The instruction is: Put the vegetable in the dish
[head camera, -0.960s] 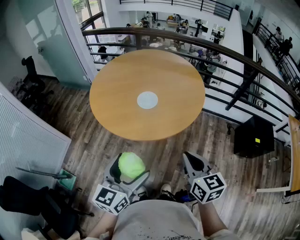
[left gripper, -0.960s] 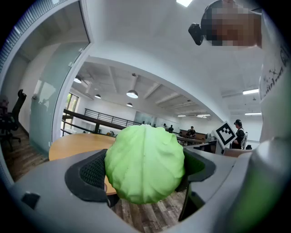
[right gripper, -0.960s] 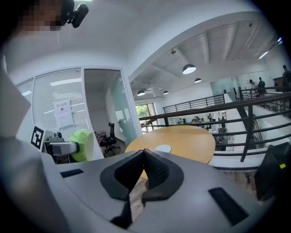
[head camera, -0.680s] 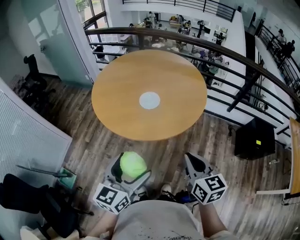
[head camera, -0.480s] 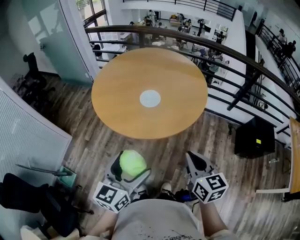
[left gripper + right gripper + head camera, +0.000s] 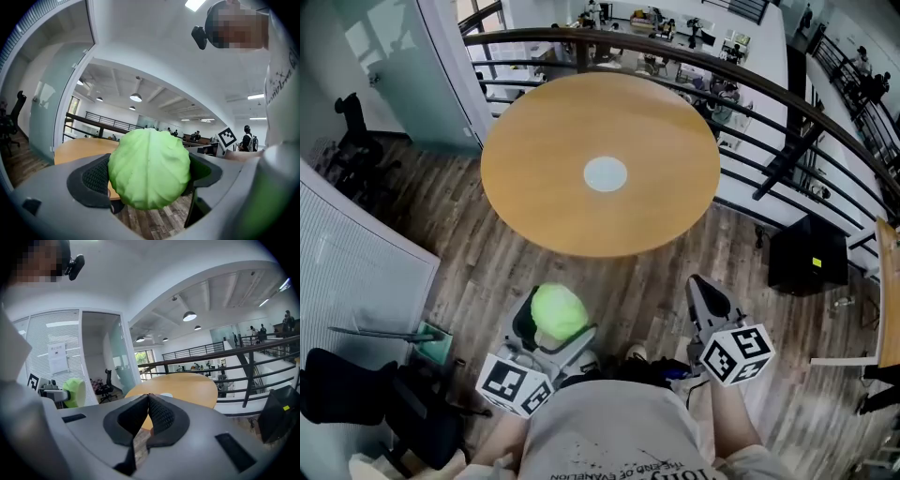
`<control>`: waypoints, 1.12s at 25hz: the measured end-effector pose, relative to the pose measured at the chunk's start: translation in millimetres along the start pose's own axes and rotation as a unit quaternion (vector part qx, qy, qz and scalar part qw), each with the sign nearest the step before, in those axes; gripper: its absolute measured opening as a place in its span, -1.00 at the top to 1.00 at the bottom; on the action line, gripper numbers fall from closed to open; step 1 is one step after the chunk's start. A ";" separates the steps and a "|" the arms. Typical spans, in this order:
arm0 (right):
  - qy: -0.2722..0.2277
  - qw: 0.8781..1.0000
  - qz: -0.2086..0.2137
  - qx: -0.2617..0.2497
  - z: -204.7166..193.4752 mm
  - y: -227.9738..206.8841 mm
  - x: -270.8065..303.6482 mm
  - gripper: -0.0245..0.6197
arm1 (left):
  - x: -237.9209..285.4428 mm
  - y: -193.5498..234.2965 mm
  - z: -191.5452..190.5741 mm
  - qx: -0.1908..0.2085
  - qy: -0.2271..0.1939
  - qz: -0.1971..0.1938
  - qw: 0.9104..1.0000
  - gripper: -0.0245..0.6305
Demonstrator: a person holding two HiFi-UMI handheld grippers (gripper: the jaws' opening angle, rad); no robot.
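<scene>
Squarely gripped the green cabbage between both pads of the left gripper, low over the plank floor and just short of the round table's near edge. Held the right gripper pinched together on nothing, well apart to the right, likewise off the table. Had a band of floor between both grippers and that rim. Saw the white dish at the table's middle, ringed by bare wood. Faced a dark railing curving close behind the far edge, a black box on the floor at right, an office chair far left.
</scene>
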State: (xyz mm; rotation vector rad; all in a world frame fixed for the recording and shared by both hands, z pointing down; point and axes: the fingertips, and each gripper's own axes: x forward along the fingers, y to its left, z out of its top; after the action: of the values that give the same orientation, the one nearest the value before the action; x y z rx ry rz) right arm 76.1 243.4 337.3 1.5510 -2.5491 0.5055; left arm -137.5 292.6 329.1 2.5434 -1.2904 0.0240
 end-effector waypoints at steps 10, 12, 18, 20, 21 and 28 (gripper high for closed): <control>0.001 0.999 -0.043 0.006 12.6 -10.8 4.5 0.85 | 5.3 21.1 14.8 -0.006 0.003 -0.025 1.000 -0.58; -0.002 0.999 -0.043 0.010 8.9 -21.9 15.6 0.85 | 18.4 25.8 10.9 -0.008 0.002 -0.028 1.000 -0.57; 0.005 0.999 -0.034 0.027 2.0 -75.6 67.2 0.85 | 90.3 49.1 6.2 -0.009 0.007 -0.018 1.000 -0.57; 0.008 0.999 -0.028 0.024 16.3 -94.4 88.3 0.85 | 118.6 56.5 16.0 -0.010 0.009 -0.015 1.000 -0.57; 0.008 0.999 -0.026 0.019 24.3 -102.9 98.3 0.85 | 131.5 60.2 20.6 -0.009 0.011 -0.014 1.000 -0.57; 0.004 1.000 0.010 -0.010 67.9 -134.5 165.8 0.85 | 206.5 97.1 47.4 -0.013 0.009 0.015 1.000 -0.57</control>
State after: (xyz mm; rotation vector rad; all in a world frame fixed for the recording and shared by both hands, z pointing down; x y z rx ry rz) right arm 121.6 24.3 347.7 1.5152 -2.5584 0.4845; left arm -96.2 63.3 337.4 2.4966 -1.3131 0.0361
